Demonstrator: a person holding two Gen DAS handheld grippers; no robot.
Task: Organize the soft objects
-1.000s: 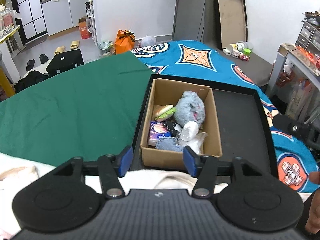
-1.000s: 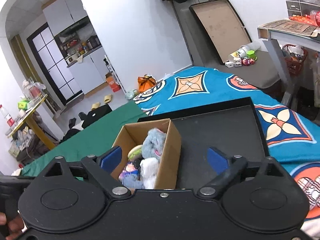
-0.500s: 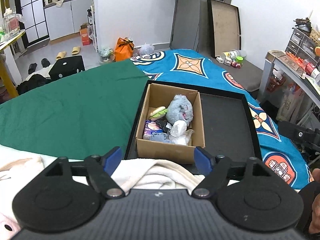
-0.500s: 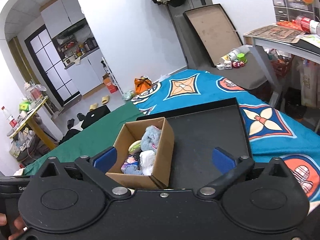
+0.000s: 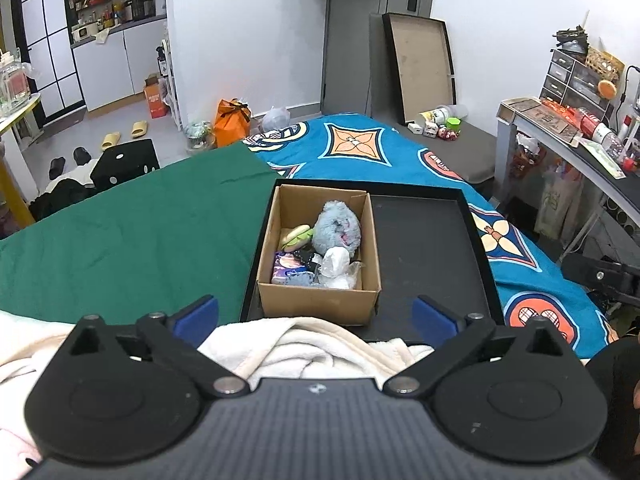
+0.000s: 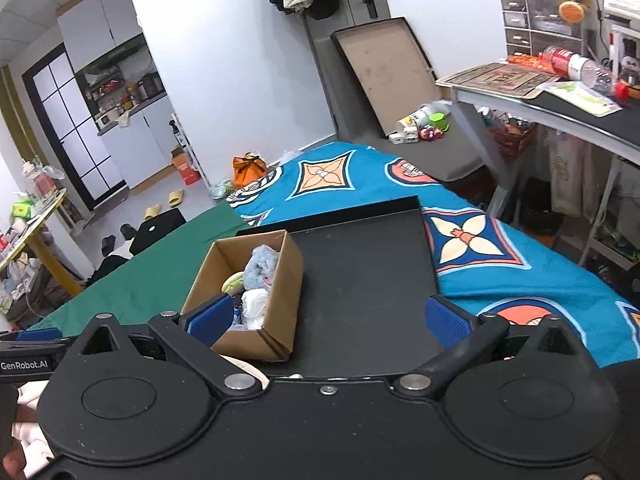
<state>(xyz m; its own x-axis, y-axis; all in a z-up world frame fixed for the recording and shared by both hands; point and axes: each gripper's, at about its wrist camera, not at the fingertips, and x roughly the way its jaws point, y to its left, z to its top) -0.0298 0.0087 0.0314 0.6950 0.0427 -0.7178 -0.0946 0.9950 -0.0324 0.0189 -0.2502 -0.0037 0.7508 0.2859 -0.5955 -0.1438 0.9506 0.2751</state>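
Observation:
A cardboard box (image 5: 320,304) sits in the left part of a black tray (image 5: 424,248) on the bed. It holds several soft things: a grey-blue plush (image 5: 336,228), a burger-shaped toy (image 5: 296,237), a white bundle (image 5: 335,264) and a purple pack (image 5: 287,267). My left gripper (image 5: 315,315) is open and empty, held back above a cream blanket (image 5: 320,348) in front of the box. My right gripper (image 6: 329,319) is open and empty, above the tray's near edge; the box (image 6: 256,280) lies by its left finger.
A green cloth (image 5: 128,236) covers the bed's left side and a blue patterned sheet (image 5: 360,152) the right. A desk (image 5: 576,148) with clutter stands at the right. A flat box lid (image 5: 420,68) leans on the far wall.
Both grippers have pulled back and up from the box, which now looks smaller and farther. The left gripper's fingers have spread wider.

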